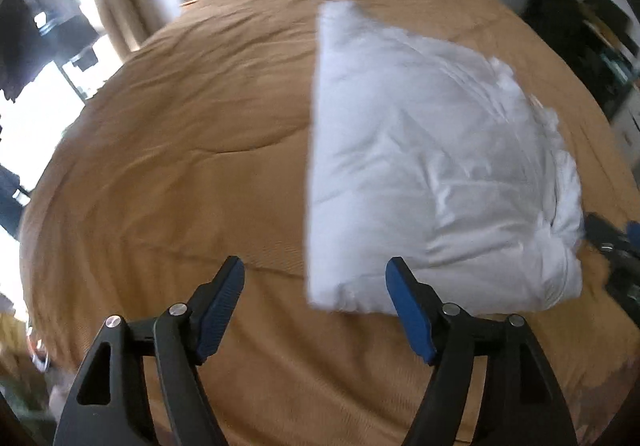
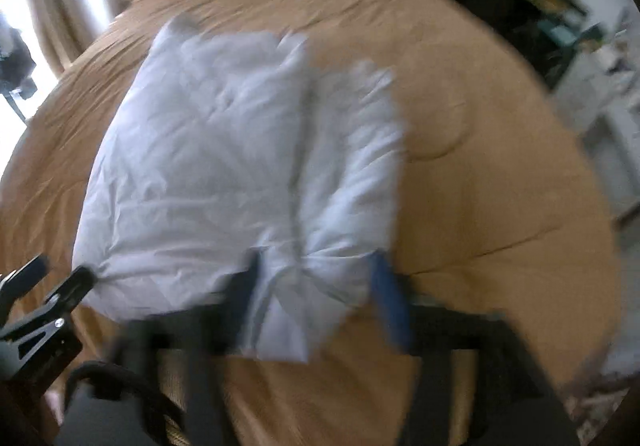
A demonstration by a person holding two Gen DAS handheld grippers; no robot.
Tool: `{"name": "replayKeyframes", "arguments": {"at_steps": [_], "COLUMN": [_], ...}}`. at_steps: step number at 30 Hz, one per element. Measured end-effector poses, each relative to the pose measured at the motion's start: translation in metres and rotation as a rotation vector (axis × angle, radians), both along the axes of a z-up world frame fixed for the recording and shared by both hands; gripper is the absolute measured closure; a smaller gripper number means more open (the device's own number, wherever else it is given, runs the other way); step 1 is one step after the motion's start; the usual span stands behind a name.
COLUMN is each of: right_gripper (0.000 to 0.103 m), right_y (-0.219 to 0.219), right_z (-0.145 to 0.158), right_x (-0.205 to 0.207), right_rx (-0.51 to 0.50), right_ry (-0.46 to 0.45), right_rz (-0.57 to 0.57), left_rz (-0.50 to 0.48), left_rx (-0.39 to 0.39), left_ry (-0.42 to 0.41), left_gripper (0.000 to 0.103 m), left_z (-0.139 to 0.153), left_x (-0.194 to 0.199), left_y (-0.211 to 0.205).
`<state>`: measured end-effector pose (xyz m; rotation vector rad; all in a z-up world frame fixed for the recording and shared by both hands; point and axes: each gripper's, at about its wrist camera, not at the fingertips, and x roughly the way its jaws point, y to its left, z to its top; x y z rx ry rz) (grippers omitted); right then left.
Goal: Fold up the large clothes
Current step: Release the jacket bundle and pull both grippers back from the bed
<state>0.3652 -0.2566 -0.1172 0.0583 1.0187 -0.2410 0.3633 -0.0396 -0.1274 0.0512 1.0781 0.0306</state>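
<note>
A folded white cloth garment (image 1: 432, 174) is lying on the tan quilted bed (image 1: 180, 150), with bare bedcover lying open to its left. The left claw (image 1: 316, 286) is hovering wide apart at its near-left edge. The right claw (image 2: 316, 286), blurred, is straddling the near edge, spread wide.

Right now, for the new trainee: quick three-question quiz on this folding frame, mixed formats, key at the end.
1. True or false: the left gripper is clamped on the white garment.
2. What colour is the bedspread under the garment: A) grey B) tan C) green?
3. In the right wrist view, where does the garment's near end sit relative to the right gripper?

Key:
1. False. Its jaws stand wide open with only bedspread between them.
2. B.
3. Between the two fingers; blur hides whether they pinch it.
</note>
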Motion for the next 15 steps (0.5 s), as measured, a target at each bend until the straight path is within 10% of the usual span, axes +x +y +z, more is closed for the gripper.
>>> {"name": "replayKeyframes", "arguments": {"at_steps": [8,15], "right_gripper": [0.018,0.017], "right_y": [0.019,0.029], "right_z": [0.092,0.106], "right_x": [-0.032,-0.069], "right_rx": [0.017,0.149], "right_ry": [-0.03,0.016], "right_rz": [0.009,0.031], "left_rz": [0.008,-0.021], "left_rx": [0.026,-0.075], "left_ry": [-0.105,-0.122], "left_gripper": [0.001,0.001], "left_z": [0.1,0.146], "left_x": [-0.03,-0.067], "left_y": [0.004,0.016]}}
